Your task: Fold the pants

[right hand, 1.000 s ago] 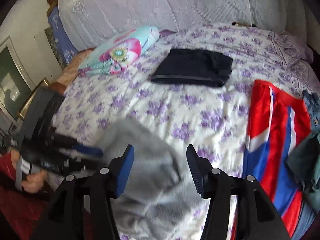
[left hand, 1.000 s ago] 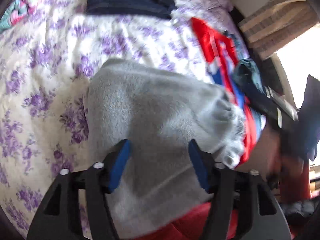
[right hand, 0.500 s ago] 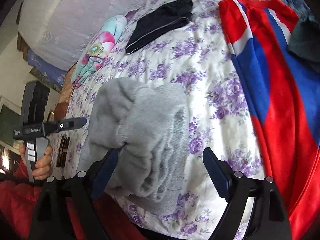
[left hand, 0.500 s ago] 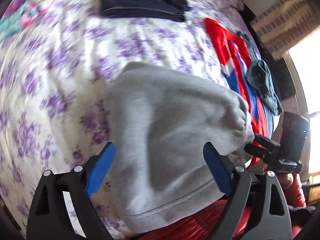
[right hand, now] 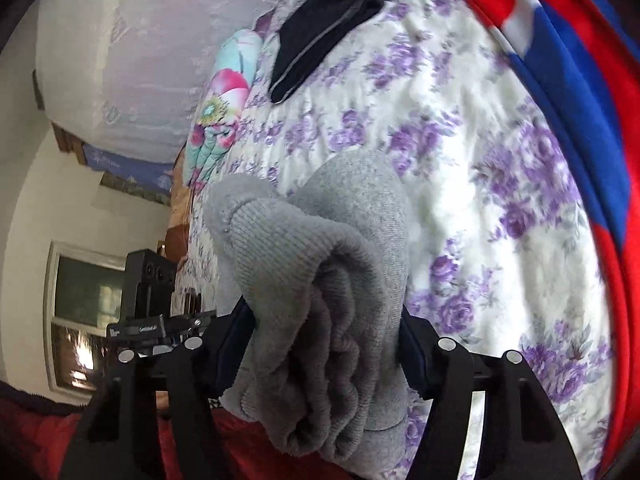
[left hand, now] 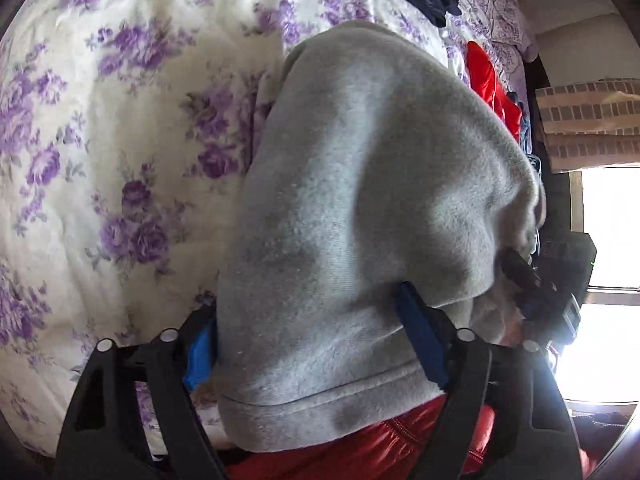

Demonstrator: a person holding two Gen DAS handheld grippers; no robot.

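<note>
The grey fleece pants [left hand: 360,208] lie folded in a thick bundle at the near edge of the flowered bed. My left gripper [left hand: 316,340] straddles one side of the bundle, with blue pads against the fabric on both sides. My right gripper [right hand: 326,328] grips the other side, where the ribbed waistband and stacked folds [right hand: 320,320] bulge between its jaws. Each gripper shows at the edge of the other's view.
The bedspread [left hand: 120,140] is white with purple flowers. Folded dark pants [right hand: 324,24] lie farther back. A red, white and blue garment [right hand: 580,100] lies to the right. A colourful pillow [right hand: 220,108] sits near the headboard. My red jacket [left hand: 380,444] is below.
Both grippers have moved in on the grey bundle from wide open and closed onto its two sides. Both cameras are now much closer to the fabric.
</note>
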